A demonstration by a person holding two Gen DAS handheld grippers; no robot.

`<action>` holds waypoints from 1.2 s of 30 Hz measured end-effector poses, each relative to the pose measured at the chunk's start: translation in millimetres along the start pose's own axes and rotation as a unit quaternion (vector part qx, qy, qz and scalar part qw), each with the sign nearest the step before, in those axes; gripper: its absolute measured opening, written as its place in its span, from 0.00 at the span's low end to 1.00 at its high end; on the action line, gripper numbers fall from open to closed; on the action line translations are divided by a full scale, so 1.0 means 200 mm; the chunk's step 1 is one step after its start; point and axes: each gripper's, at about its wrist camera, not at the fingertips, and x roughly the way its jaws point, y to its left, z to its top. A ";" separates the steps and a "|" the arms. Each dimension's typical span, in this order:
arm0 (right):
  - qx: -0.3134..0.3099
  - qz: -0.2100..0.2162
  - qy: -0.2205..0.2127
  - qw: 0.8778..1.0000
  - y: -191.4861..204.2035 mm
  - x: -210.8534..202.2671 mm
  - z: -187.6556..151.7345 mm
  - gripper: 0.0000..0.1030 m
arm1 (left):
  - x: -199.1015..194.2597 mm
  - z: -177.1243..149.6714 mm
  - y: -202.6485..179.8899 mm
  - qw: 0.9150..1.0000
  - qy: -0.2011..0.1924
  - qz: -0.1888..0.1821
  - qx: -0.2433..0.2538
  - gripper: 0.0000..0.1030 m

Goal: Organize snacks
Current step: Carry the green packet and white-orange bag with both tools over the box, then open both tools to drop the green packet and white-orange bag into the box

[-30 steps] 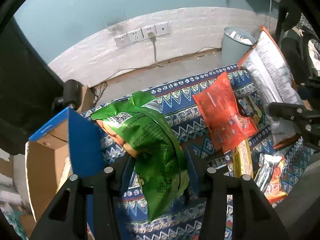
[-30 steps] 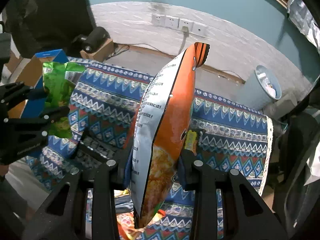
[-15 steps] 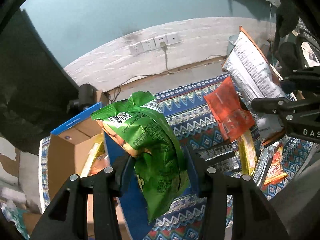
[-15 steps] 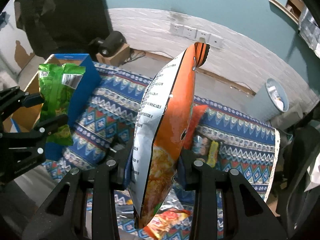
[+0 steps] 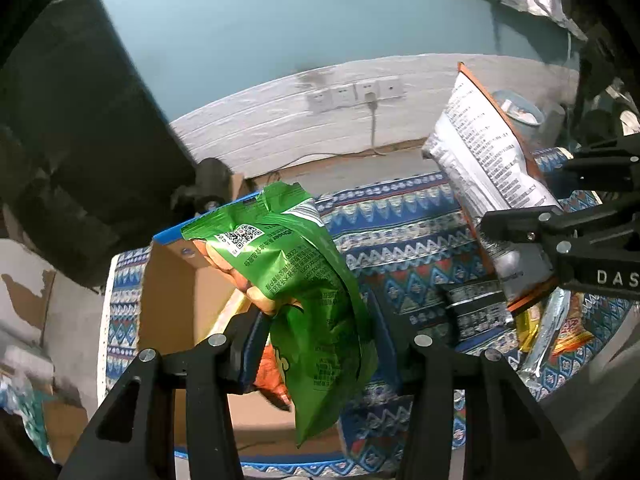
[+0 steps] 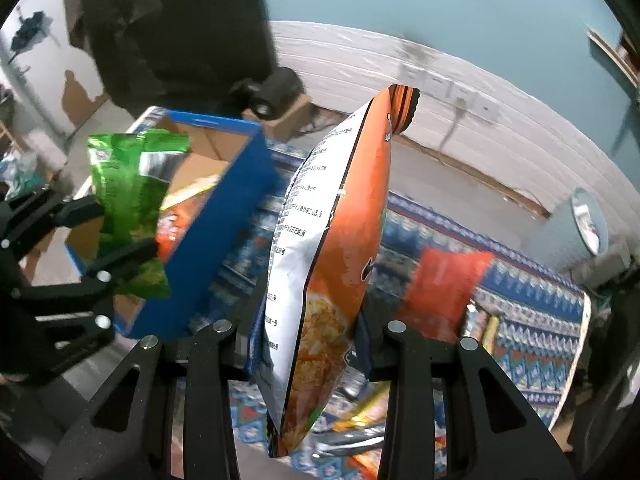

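My left gripper (image 5: 320, 344) is shut on a green snack bag (image 5: 308, 292), which hangs over the open blue-sided cardboard box (image 5: 168, 296). The same green snack bag (image 6: 128, 200) and left gripper (image 6: 108, 236) show at the left of the right wrist view, above the box (image 6: 224, 216). My right gripper (image 6: 308, 344) is shut on a tall orange and silver chip bag (image 6: 340, 248), held upright over the patterned cloth. In the left wrist view that chip bag (image 5: 492, 168) and the right gripper (image 5: 532, 248) sit at the right. Snack packs lie inside the box.
A blue patterned cloth (image 5: 400, 232) covers the surface. A red snack pack (image 6: 440, 288) and several loose packs (image 5: 540, 320) lie on it. A grey bin (image 6: 576, 232) stands at the far right. A small brown box with a dark roll (image 6: 276, 92) sits behind the blue box, near the wall sockets (image 5: 356, 92).
Both grippers have carried their bags leftward toward the blue box. The green bag now hangs over the box opening, and the box fills more of both views.
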 end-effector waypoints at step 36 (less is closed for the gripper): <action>-0.031 0.081 0.061 0.994 0.72 0.41 0.32 0.58 | 0.16 -0.33 0.61 0.989 0.085 0.081 -0.093 0.65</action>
